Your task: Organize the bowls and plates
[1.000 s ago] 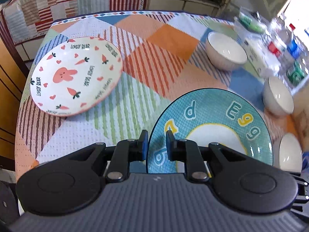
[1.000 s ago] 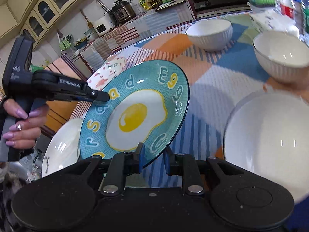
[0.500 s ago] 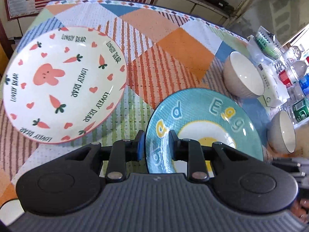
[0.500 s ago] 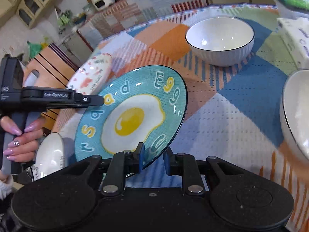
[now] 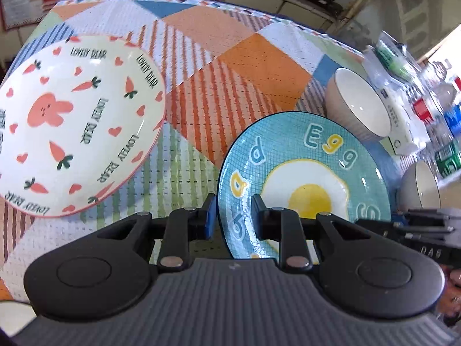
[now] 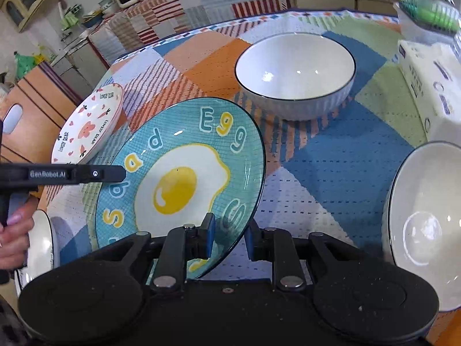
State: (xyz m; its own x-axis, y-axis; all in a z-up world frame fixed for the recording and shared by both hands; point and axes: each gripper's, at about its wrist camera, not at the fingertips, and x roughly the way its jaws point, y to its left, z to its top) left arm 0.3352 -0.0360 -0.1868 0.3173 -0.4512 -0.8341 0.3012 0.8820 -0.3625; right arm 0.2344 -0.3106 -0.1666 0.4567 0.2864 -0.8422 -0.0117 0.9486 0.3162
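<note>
A: Egg plate is up on a tilt, face twd both cams, just to the right of the bunny plate. Near it, not touching.

B: Off the cloth?

A: Can't tell, bottom edge is hidden behind the gripper bodies. Patchwork tablecloth shows between it and the bunny plate.

B: Left gripper?

A: Jaws have just been easing apart. Narrow gap, egg plate's rim sits between them, but there's a sliver of daylight btwn the blue pad and the rim. So around it, not pinching.

B: And the right gripper?

A: Jaws only a little apart, opened a hair just now, and they're clamped on the rim: one pad on the printed face, other finger behind the back. It grips the side of the egg plate away from the bunny plate.

B: Bunny plate itself?

A: Flat on the cloth, nobody on it.

B: Bowls?

A: White bowl sits past the egg plate from the bunny plate, well apart. 2nd white bowl farther off on that same side, w/ a tissue pack beyond it.

B: Person?

A: Just a hand on the left gripper's handle.
</note>
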